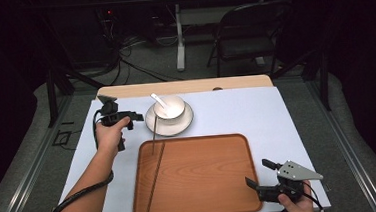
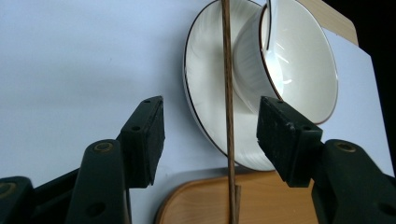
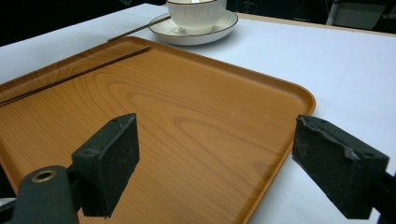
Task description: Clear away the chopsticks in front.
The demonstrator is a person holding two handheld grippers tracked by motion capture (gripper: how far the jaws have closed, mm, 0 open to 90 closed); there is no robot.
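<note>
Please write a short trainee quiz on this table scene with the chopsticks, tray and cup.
1. True or false: both chopsticks lie wholly inside the wooden tray.
2. What rests in the cup? A) spoon B) fork C) straw
3. Which tongs have a chopstick between their open jaws?

Key
1. False: one chopstick lies in the tray; the other chopstick leans from the saucer onto the tray.
2. A, the white spoon.
3. The left tongs; in the left gripper view their pads do not touch it. The right tongs stand open over the tray's corner.
</note>
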